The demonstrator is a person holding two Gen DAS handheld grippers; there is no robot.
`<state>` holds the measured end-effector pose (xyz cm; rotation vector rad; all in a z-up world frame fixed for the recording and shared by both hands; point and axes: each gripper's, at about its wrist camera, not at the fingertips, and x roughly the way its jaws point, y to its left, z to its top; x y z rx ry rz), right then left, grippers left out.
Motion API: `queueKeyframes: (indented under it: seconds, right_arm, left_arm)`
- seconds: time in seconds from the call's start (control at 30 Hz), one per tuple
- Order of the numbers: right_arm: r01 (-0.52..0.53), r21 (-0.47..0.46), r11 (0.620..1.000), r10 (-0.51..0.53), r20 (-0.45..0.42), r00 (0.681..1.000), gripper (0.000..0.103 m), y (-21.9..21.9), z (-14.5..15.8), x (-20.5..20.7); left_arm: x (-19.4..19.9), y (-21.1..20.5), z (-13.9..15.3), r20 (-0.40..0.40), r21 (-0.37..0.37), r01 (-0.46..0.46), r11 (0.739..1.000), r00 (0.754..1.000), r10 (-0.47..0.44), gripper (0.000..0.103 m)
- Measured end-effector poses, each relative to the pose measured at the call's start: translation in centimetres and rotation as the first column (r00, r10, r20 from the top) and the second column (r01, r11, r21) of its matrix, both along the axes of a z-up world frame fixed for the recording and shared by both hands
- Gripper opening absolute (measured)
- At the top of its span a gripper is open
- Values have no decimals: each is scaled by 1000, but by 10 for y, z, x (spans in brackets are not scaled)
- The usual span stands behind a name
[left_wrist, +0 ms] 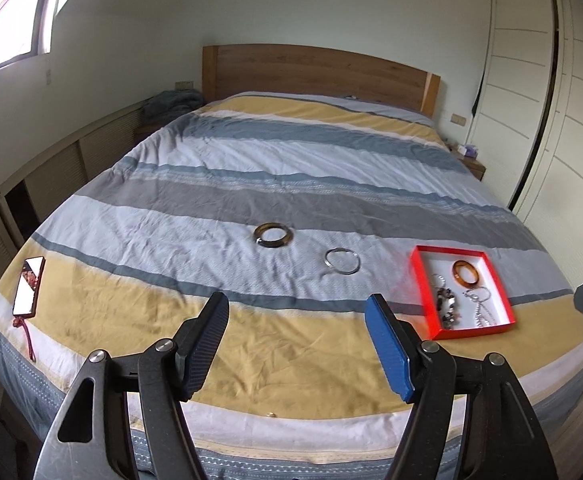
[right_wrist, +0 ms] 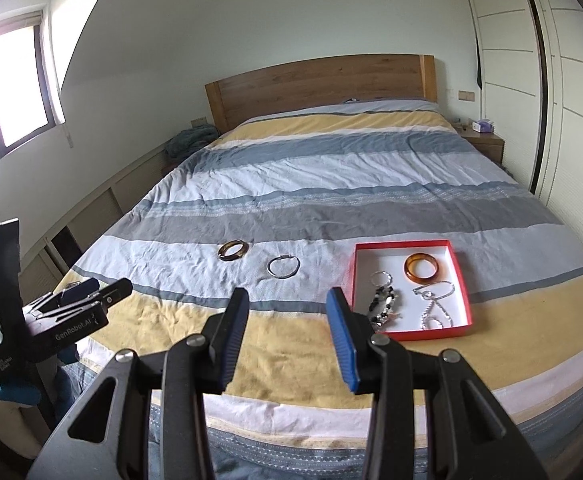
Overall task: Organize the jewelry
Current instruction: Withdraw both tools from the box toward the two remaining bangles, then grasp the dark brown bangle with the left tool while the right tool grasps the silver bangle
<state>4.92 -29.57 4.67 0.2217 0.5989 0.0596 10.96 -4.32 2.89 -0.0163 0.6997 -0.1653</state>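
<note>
We find the red tray (right_wrist: 411,330) at the right of the bed (right_wrist: 291,352) already holding an amber bangle (right_wrist: 421,268), beaded pieces and silver chains. Two pieces remain loose to its left: a dark bangle (left_wrist: 273,235) and a thin silver bangle (left_wrist: 342,263). Left tongs (left_wrist: 296,316) and right tongs (right_wrist: 287,312) both stand wide open and empty, near the bed's foot.

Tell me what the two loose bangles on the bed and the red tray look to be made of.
Dark bangle: glossy mottled brown, likely resin or polished stone. Thin bangle: bright silvery wire, probably metal. Red tray: matte red walls, white inside, sharp folded corners, likely cardboard.
</note>
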Motion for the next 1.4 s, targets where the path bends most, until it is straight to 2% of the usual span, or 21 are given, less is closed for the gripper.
queueKeyframes:
  seconds: [0.37,0.83,1.03,1.23,1.4]
  right_arm:
    - [-1,-9,1000,0,-41,999,39,-1,-32,34]
    - [-42,14,999,44,-196,980,39,2,-108,112]
    - [-70,18,997,72,-233,970,39,6,-123,156]
    - [-89,35,995,95,-270,958,39,12,-139,211]
    - [-97,37,995,104,-302,948,39,18,-157,256]
  left_arm:
    - [23,-11,-47,-52,71,-21,997,998,25,70]
    - [78,2,-109,-141,109,-60,992,987,75,70]
    - [114,16,-123,-165,115,-80,990,981,98,70]
    - [168,35,-131,-185,111,-104,988,975,124,70]
    - [213,42,-135,-184,103,-92,990,977,110,70]
